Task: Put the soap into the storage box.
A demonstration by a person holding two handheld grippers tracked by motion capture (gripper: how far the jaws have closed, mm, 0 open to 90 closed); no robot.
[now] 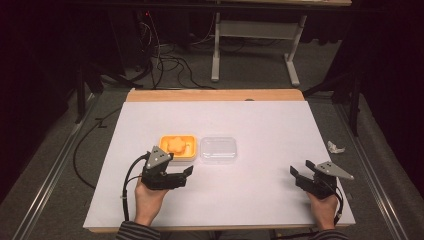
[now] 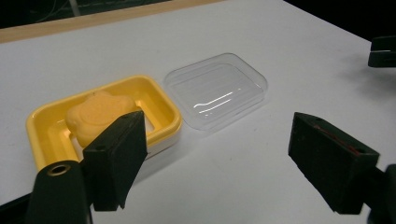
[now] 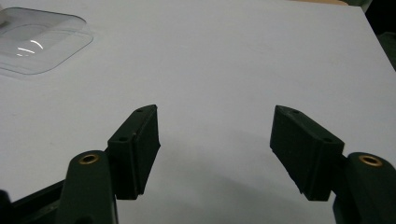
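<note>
Hovering my left claw (image 1: 186, 173), spread and holding nothing, just beside the yellow soap dish (image 1: 176, 146); the clear lid (image 1: 218, 148) is lying beside it on the table (image 1: 260, 190); my right claw (image 1: 300, 172) is sitting spread, well apart.

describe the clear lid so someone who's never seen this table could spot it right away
On the white table, look just ahead of the left gripper, near the middle. Two shallow rounded rectangles lie side by side: the clear lid is the right one. Unlike the yellow soap dish holding an orange soap, it is see-through and empty.
</note>
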